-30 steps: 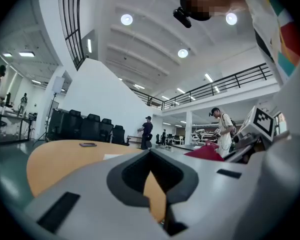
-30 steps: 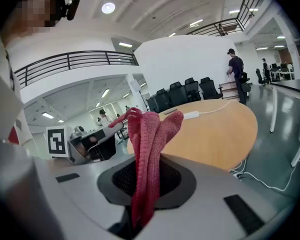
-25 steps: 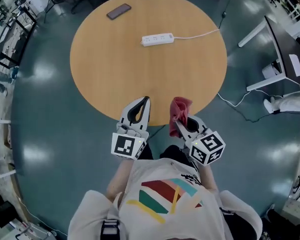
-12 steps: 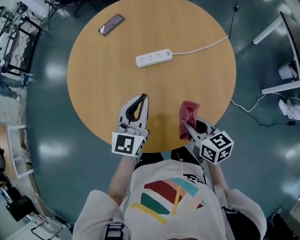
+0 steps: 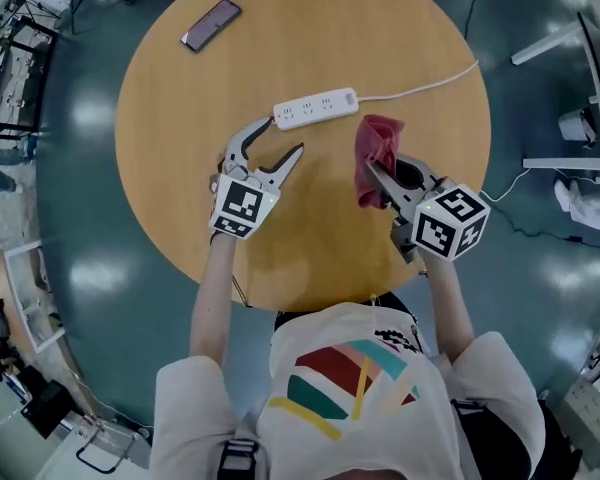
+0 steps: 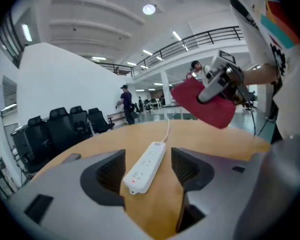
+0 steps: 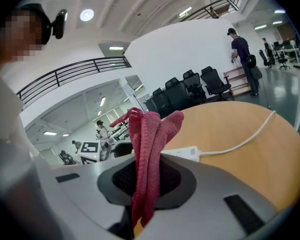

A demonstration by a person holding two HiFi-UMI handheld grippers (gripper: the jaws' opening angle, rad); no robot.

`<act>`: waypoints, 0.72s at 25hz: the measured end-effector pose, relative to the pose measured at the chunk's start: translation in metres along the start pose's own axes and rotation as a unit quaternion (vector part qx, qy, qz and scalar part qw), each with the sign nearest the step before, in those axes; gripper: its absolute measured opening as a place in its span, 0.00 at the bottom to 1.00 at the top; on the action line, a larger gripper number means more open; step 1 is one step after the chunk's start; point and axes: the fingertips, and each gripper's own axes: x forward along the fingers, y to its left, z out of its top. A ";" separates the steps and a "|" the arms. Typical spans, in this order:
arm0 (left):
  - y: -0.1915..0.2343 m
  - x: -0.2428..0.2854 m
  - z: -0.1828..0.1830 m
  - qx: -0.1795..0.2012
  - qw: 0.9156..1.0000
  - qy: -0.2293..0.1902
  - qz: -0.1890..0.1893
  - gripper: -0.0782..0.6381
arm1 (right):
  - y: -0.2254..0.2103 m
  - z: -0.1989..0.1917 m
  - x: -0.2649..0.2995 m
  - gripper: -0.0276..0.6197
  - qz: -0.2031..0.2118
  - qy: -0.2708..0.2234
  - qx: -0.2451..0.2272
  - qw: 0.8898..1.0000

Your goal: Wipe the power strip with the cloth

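Observation:
A white power strip (image 5: 315, 108) lies on the round wooden table (image 5: 300, 253), its cable (image 5: 420, 86) running off to the right. My left gripper (image 5: 283, 135) hovers just short of the strip's left end. Its jaws have just been opening and now stand apart, with nothing pressed between the pads. In the left gripper view the power strip (image 6: 146, 166) lies ahead, framed by the two jaws. My right gripper (image 5: 372, 176) is shut on a red cloth (image 5: 378, 153), held just right of the strip. The cloth (image 7: 147, 149) sticks up from the jaws, with the power strip (image 7: 184, 154) behind it.
A dark phone (image 5: 211, 25) lies at the table's far left edge. The strip's cable trails over the right rim to the floor. Office chairs (image 6: 70, 121) and people stand far off in the hall.
Both grippers have moved forward from the table's near edge to the power strip. The left jaws went from shut to open. The cloth stays in the right gripper.

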 end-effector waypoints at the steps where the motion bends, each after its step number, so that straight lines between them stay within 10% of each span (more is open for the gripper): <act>1: 0.007 0.012 -0.019 0.014 0.999 0.029 -0.023 0.55 | -0.004 0.001 0.018 0.10 0.011 0.011 0.009 1.000; 6: 0.063 0.058 -0.071 0.089 0.987 0.106 -0.084 0.56 | -0.019 0.025 0.144 0.10 0.048 0.065 -0.001 0.997; 18: 0.073 0.095 -0.096 0.013 0.986 0.130 -0.100 0.56 | -0.041 -0.004 0.255 0.10 0.107 0.152 0.153 0.971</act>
